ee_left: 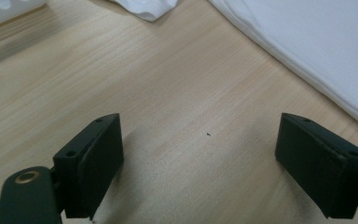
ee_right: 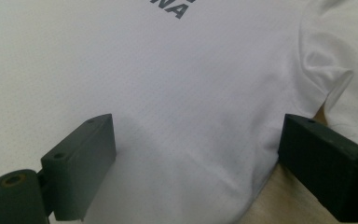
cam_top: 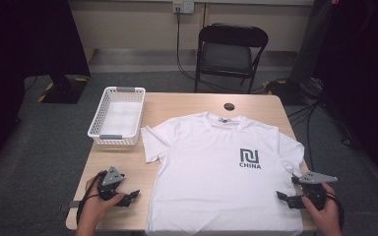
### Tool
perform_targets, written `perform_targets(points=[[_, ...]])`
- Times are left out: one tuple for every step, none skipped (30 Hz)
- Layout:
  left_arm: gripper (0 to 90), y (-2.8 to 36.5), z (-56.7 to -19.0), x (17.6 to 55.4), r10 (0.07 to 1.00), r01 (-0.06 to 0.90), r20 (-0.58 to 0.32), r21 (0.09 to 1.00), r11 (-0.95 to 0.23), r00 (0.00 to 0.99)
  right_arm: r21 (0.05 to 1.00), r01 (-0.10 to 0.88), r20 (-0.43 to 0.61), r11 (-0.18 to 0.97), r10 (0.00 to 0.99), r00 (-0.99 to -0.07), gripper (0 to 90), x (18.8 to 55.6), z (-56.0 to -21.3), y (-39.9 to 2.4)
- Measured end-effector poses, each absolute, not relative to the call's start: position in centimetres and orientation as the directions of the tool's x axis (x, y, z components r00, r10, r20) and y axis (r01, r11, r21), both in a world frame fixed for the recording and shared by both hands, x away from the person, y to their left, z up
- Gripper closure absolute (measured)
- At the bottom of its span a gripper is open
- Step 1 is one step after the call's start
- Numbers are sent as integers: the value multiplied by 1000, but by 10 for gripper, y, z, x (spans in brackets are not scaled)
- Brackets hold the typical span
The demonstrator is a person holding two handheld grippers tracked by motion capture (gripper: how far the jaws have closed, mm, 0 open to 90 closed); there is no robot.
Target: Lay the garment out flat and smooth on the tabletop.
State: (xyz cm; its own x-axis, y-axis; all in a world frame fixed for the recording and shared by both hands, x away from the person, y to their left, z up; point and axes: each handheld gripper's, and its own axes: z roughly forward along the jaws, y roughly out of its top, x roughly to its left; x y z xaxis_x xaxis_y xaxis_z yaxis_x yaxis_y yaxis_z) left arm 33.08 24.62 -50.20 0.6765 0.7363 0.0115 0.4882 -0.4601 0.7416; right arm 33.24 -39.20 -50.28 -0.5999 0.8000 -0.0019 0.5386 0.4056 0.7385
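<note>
A white T-shirt [cam_top: 216,167] with a dark logo and the word CHINA lies flat, front up, on the wooden table [cam_top: 177,105]. My left gripper [cam_top: 128,198] rests on bare wood left of the shirt's hem, jaws wide apart; its own view has the open gripper [ee_left: 200,163] over the table with the T-shirt's edge [ee_left: 317,51] at the upper right. My right gripper [cam_top: 286,192] sits at the shirt's right side near the hem, open. In its own view the right gripper [ee_right: 196,163] straddles the T-shirt [ee_right: 168,93], the right jaw beyond the cloth's edge, below the sleeve [ee_right: 335,60].
A white plastic basket [cam_top: 118,115], empty, stands at the table's back left. A black folding chair [cam_top: 230,51] stands behind the table. A round cable hole [cam_top: 229,106] is near the back edge. Cables run across the floor at right.
</note>
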Motion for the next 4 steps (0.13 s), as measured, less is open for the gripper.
perform_targets(points=[[144,246,-502,331,736,490,9,741,-459,677,739,538,-2,406,800,-600,99,332,-503,-392],[143,246,-502,331,736,490,8,741,-459,677,738,539,-2,406,800,-600,99,332,-503,-392],[141,246,-502,331,735,490,7,741,-459,677,738,539,-2,406,800,-600,99,332,-503,-392],[139,246,-502,331,735,491,6,741,-459,678,738,539,-2,406,800,-600,99,332,-503,-392]])
